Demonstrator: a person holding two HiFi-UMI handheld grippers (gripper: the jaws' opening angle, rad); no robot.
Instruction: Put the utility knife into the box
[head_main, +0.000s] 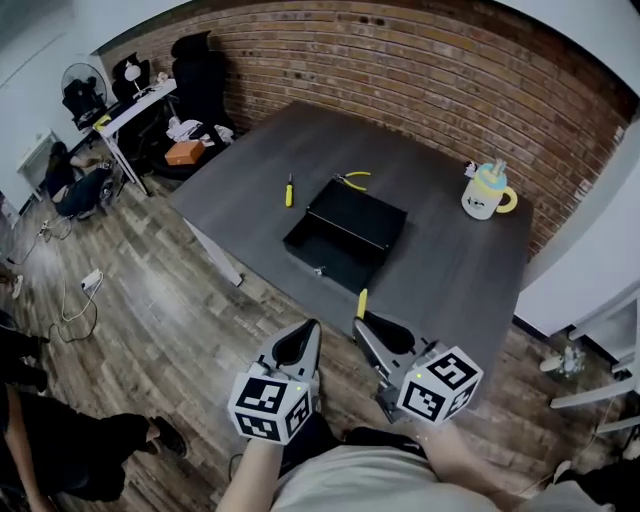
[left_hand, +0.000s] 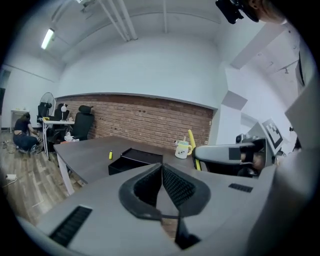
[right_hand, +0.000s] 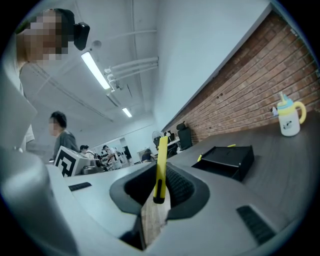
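Note:
The yellow utility knife (head_main: 362, 303) stands upright between the jaws of my right gripper (head_main: 362, 325), which is shut on it just off the table's near edge. In the right gripper view the knife (right_hand: 161, 155) sticks up out of the right gripper (right_hand: 160, 172). The open black box (head_main: 345, 232) lies in the middle of the dark table (head_main: 450, 270), ahead of both grippers. My left gripper (head_main: 314, 328) hovers beside the right one over the floor, its pads (left_hand: 175, 182) pressed together with nothing between them. The box (left_hand: 132, 160) also shows in the left gripper view.
A yellow-handled tool (head_main: 289, 190) and yellow pliers (head_main: 355, 180) lie beyond the box. A mug with a lid (head_main: 485, 192) stands at the far right of the table. A brick wall runs behind. Desks, chairs and seated people fill the room's left side.

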